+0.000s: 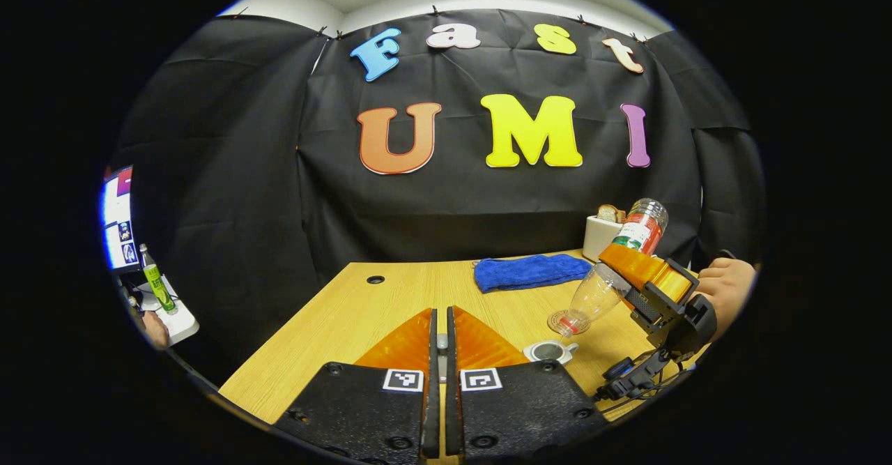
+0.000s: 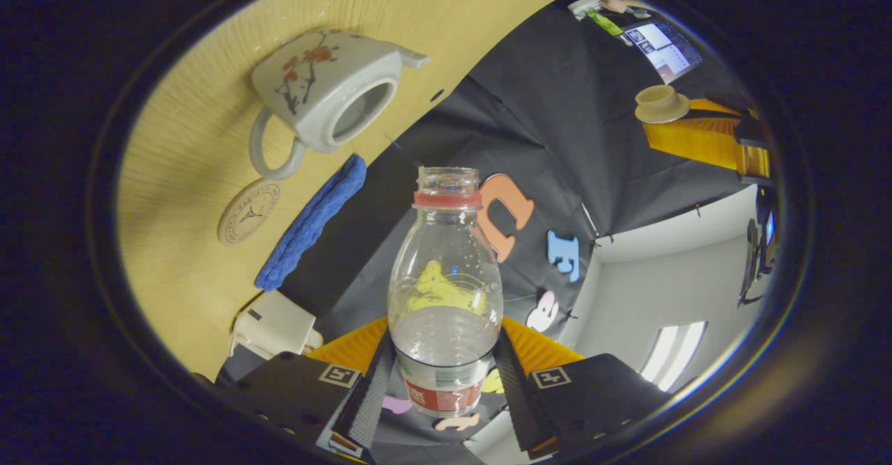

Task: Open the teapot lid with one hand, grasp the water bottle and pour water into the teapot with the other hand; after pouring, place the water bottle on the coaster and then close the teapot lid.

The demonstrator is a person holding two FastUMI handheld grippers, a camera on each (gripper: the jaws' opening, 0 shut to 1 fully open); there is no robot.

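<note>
My right gripper (image 2: 446, 374) is shut on the clear water bottle (image 2: 446, 270), which has no cap and some water left in it. In the left gripper view the bottle (image 1: 631, 249) is tipped mouth-down over the open white teapot (image 1: 550, 351), with the right gripper (image 1: 648, 273) clamped round its middle. The teapot (image 2: 327, 88), painted with flowers, stands lidless on the wooden table, and a round coaster (image 2: 249, 211) lies beside its handle. My left gripper (image 1: 441, 325) is shut on the teapot lid (image 2: 660, 104) and holds it in the air, away from the pot.
A folded blue cloth (image 1: 531, 271) lies at the back of the table (image 1: 362, 325), with a white holder (image 1: 601, 235) to its right. A hand (image 1: 725, 287) holds the right gripper. Off the table's left edge are a monitor (image 1: 117, 217) and a green bottle (image 1: 159, 285).
</note>
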